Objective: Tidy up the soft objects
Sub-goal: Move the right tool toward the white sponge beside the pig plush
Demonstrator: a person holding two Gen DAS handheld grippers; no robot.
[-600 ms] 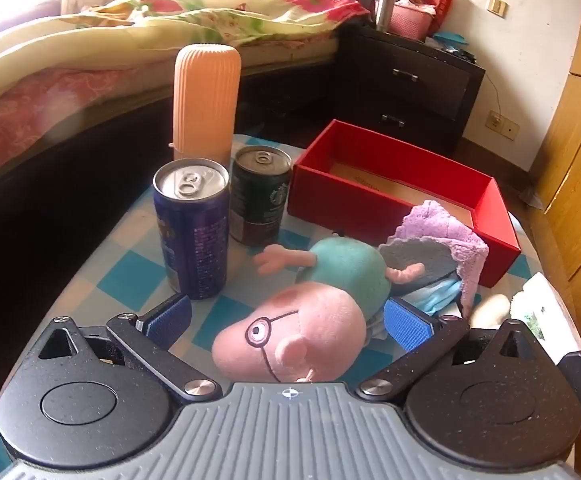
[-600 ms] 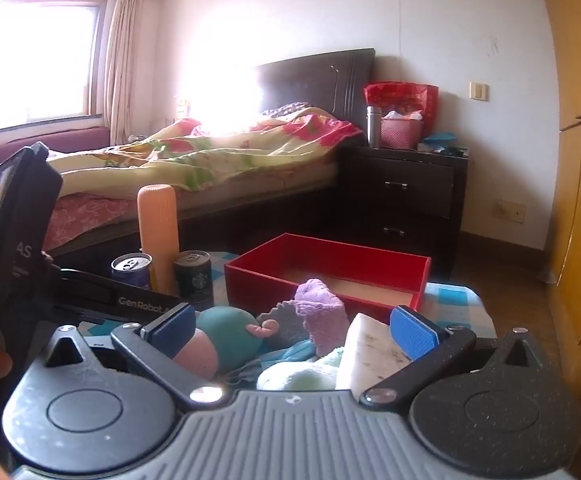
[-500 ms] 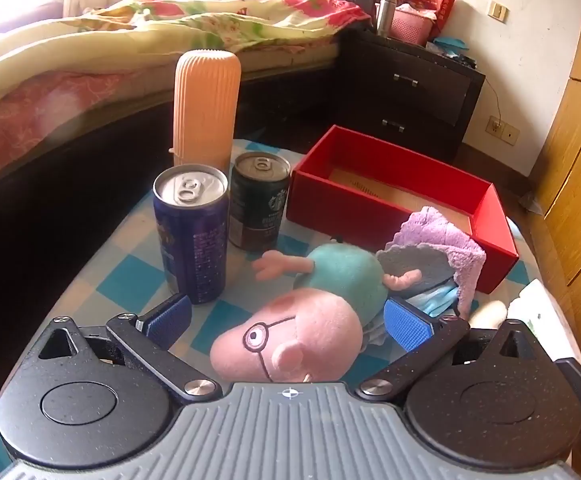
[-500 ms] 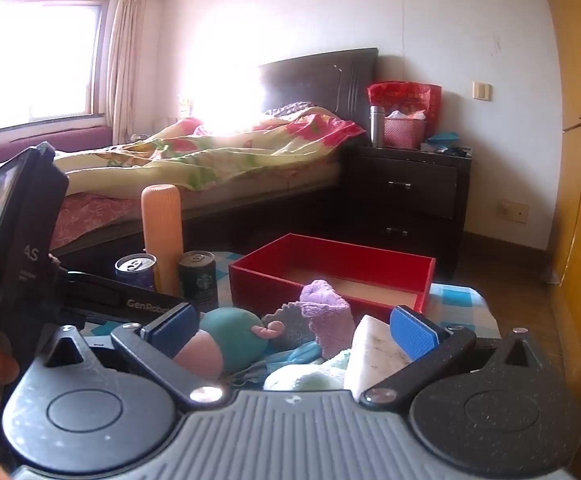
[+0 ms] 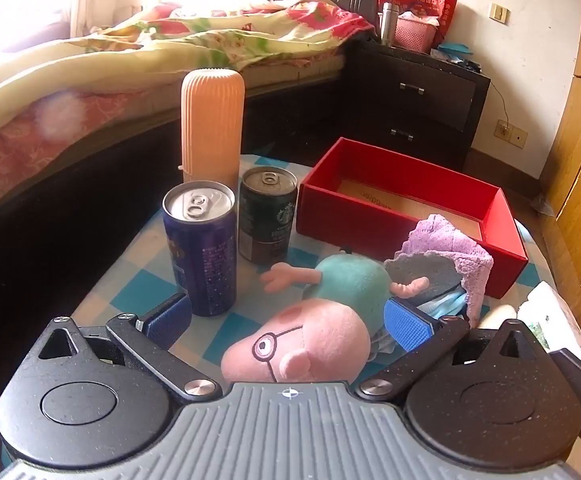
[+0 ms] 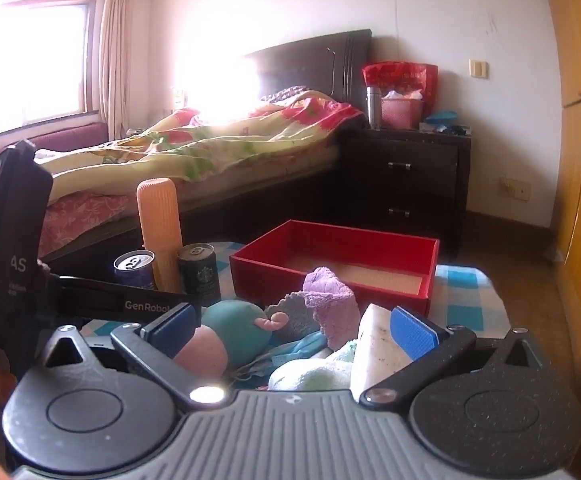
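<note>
The pink-headed plush pig in a teal body (image 5: 322, 320) lies on the checked blue-and-white tabletop (image 5: 138, 300), directly ahead of the left tool (image 5: 286, 320), head nearest, long axis running away toward the open red cardboard box (image 5: 370, 216). Left tool: spread wide, blue ribbed pads flanking the head, not pressing. Right tool (image 6: 290, 332): spread, empty, set further off; the left is judged nearer. A fluffy lilac cloth (image 5: 450, 248) rests against the box's near wall. Two hard metal cans (image 5: 202, 248) stand just beside the pig.
</note>
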